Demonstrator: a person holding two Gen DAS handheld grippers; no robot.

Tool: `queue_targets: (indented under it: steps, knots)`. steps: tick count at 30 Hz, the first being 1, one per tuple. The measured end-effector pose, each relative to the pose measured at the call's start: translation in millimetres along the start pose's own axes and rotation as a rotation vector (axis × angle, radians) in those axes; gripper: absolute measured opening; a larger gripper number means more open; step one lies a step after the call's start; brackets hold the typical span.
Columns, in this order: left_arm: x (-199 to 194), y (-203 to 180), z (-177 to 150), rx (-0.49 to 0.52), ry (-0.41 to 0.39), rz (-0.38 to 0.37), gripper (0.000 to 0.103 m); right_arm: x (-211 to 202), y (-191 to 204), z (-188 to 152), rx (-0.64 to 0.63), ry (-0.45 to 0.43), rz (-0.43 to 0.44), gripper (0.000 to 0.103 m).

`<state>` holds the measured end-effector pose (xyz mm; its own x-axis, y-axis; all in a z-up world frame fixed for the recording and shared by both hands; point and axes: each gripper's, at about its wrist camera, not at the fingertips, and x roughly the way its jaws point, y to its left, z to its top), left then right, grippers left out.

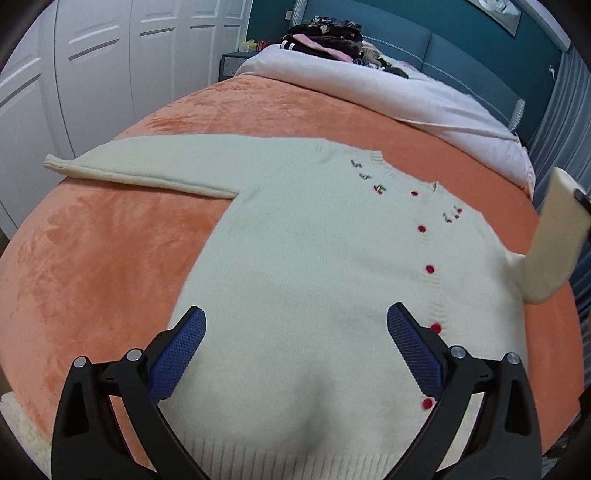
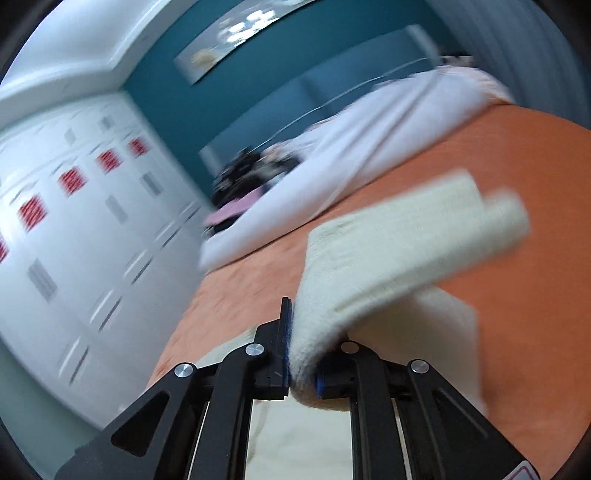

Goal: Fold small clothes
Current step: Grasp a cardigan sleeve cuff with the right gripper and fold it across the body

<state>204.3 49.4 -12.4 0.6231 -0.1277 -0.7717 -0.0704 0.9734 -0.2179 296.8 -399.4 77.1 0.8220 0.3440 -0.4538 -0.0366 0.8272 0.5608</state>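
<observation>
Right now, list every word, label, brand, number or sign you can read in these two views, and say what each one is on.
None can be read.
Cream cardigan: only embroidered cherries and red buttons, no lettering.
Yellow box on the nightstand: too small to read.
Wall picture: blurred, no text made out.
Red patches on the wardrobe doors: motion-blurred, unreadable.
Corner of a label on the right gripper's body: cut off at the frame edge.
</observation>
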Motion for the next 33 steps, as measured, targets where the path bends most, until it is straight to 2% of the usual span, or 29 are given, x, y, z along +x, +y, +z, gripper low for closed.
queue_targets:
  steps: [1, 2, 3, 5, 6, 8, 10, 12, 14, 16, 17, 18, 19, 20, 21, 22, 23, 25, 26, 27, 28, 30, 31, 32, 33]
  knots:
    - [3, -1, 8, -0.015, -0.010, -0.025, 0.098, 26, 27, -10, -0.046, 0.061, 0.050, 0.025]
    - [6, -3, 15, -0.028, -0.014, -0.046, 0.098, 53, 48, -26, -0.088, 0.124, 0.080, 0.040]
    - [11, -4, 23, -0.045, -0.011, -0.066, 0.098, 75, 63, -43, -0.128, 0.169, 0.069, 0.044]
    - [27, -4, 41, -0.090, 0.012, -0.121, 0.098, 108, 69, -79, -0.142, 0.244, 0.006, 0.044]
    - [37, -4, 50, -0.115, 0.027, -0.145, 0.098, 112, 61, -92, -0.101, 0.270, -0.014, 0.045]
    - [62, -5, 66, -0.145, 0.059, -0.193, 0.098, 101, 35, -108, 0.000, 0.267, -0.041, 0.047]
    - [92, -8, 77, -0.164, 0.087, -0.203, 0.098, 79, 6, -130, 0.072, 0.250, -0.104, 0.051]
    - [127, -11, 85, -0.196, 0.146, -0.198, 0.098, 61, -25, -142, 0.155, 0.235, -0.168, 0.057]
    - [160, -11, 85, -0.276, 0.223, -0.214, 0.097, 52, -57, -144, 0.259, 0.232, -0.181, 0.059]
    - [175, -11, 83, -0.349, 0.255, -0.206, 0.091, 47, -82, -146, 0.370, 0.208, -0.168, 0.063]
    - [173, -15, 84, -0.348, 0.242, -0.205, 0.079, 48, -91, -152, 0.413, 0.184, -0.151, 0.065]
    - [174, -21, 87, -0.323, 0.235, -0.238, 0.048, 45, -100, -154, 0.452, 0.155, -0.130, 0.065]
    - [178, -27, 90, -0.298, 0.250, -0.282, 0.031, 48, -106, -151, 0.482, 0.124, -0.116, 0.065]
    - [178, -32, 94, -0.297, 0.263, -0.342, 0.010, 56, -109, -148, 0.495, 0.103, -0.115, 0.064]
    - [175, -34, 101, -0.309, 0.250, -0.363, 0.010, 64, -110, -141, 0.496, 0.095, -0.123, 0.047]
    - [164, -36, 111, -0.307, 0.198, -0.375, 0.010, 68, -109, -134, 0.491, 0.096, -0.122, 0.024]
    - [152, -39, 122, -0.285, 0.150, -0.394, 0.010, 73, -104, -125, 0.473, 0.091, -0.114, 0.014]
    - [126, -42, 139, -0.233, 0.042, -0.411, 0.010, 59, -83, -111, 0.405, 0.014, -0.067, 0.014]
    - [121, -39, 142, -0.208, 0.016, -0.384, 0.010, 53, -71, -107, 0.360, -0.012, -0.054, 0.013]
    - [126, -35, 140, -0.194, 0.022, -0.351, 0.010, 53, -64, -106, 0.316, -0.020, -0.064, 0.012]
    - [141, -29, 134, -0.188, 0.061, -0.318, 0.010, 62, -65, -111, 0.278, 0.015, -0.105, 0.012]
    - [183, -14, 109, -0.199, 0.200, -0.222, 0.010, 99, -89, -136, 0.308, 0.178, -0.213, 0.010]
    - [196, -9, 96, -0.219, 0.235, -0.210, 0.010, 107, -95, -145, 0.338, 0.207, -0.223, 0.010]
    - [191, -4, 89, -0.223, 0.183, -0.236, 0.010, 102, -91, -143, 0.329, 0.172, -0.213, 0.011]
    - [188, -5, 87, -0.204, 0.166, -0.239, 0.011, 96, -80, -136, 0.294, 0.145, -0.212, 0.011]
